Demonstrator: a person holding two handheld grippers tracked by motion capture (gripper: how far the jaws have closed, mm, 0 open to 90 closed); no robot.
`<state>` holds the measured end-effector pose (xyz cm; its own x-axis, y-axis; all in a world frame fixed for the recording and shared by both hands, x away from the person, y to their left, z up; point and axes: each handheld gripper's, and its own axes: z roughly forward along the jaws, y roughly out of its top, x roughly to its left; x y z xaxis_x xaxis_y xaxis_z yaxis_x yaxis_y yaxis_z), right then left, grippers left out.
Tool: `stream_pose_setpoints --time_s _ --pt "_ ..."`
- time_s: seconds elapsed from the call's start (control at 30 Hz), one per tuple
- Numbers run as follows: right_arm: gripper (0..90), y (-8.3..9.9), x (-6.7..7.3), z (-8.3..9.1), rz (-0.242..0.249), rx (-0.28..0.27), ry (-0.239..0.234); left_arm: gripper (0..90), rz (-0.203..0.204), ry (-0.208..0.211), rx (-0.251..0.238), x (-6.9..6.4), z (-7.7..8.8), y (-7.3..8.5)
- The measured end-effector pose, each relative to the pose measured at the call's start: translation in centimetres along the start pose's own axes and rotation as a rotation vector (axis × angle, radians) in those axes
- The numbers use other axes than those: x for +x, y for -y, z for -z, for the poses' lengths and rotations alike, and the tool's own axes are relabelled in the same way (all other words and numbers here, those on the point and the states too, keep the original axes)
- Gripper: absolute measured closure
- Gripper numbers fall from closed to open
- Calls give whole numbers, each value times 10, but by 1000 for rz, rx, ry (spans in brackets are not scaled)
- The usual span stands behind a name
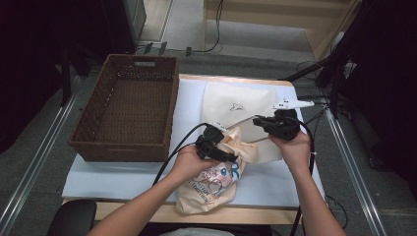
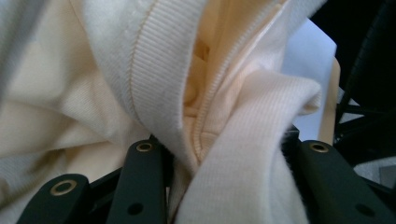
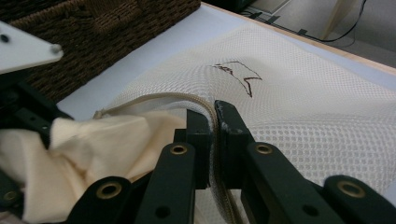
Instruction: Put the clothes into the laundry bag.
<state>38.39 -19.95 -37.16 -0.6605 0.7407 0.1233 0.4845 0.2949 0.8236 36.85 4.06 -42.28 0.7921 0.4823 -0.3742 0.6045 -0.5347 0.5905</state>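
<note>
Right gripper clamped on mesh laundry bag zipper rim, holding the mouth up at table centre-right. Left gripper pinches bunched cream T-shirt, near centre. Keep rim raised, feed fabric deep inside before releasing.

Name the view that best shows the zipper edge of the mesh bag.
Right gripper view: the right gripper pinches the zipper edge close up. The high view shows the mesh bag small; the left gripper view shows cream garment.
</note>
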Motion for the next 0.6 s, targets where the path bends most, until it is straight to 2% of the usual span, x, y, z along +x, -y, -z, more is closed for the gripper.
stream_pose_setpoints --time_s 0.17,0.23,0.3,0.43,0.5,0.6 --pt "865 1 2 0 2 9 -17 604 8 -62 27 2 -4 -17" --pt "866 2 3 0 2 10 -22 604 14 -75 5 4 -2 -22" --pt "866 2 4 1 7 11 -23 604 41 -78 -30 7 0 -26" --pt "867 2 5 1 -2 7 -45 599 62 -116 -31 17 -5 -27" --pt "867 2 5 1 -1 9 -48 595 83 -109 -35 21 -10 -26" --pt "867 3 6 0 1 15 -51 588 60 -126 -27 23 -17 -25"
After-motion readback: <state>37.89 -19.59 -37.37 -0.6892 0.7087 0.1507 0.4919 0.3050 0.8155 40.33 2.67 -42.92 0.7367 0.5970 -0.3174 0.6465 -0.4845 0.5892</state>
